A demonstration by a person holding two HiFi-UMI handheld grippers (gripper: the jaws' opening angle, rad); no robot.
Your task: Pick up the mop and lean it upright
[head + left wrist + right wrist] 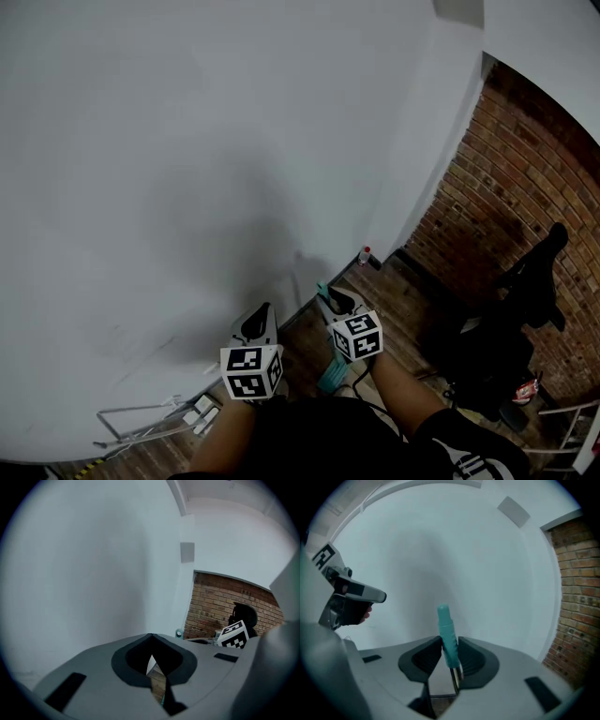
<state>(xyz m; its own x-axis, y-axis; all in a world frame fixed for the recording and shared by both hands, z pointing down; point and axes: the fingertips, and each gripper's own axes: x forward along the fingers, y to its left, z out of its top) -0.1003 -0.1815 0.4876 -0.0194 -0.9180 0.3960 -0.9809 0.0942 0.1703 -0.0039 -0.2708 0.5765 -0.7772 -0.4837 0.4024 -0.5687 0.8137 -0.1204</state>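
Pickup looks done: head view, we see the mop (pixel 332 375) held in the right gripper (pixel 337 298), near the wall (pixel 187 141). Left gripper view: left gripper (pixel 151 641) closed, empty. Right gripper view: jaws clamp the handle (pixel 446 630); leaning and release remain.

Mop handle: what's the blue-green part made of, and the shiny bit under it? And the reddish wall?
The teal grip is probably plastic: smooth, matte, evenly coloured. The pole below it looks like metal: thin, with a bright, mirror-like sheen. The side wall is brick: rough reddish blocks with mortar lines between them.
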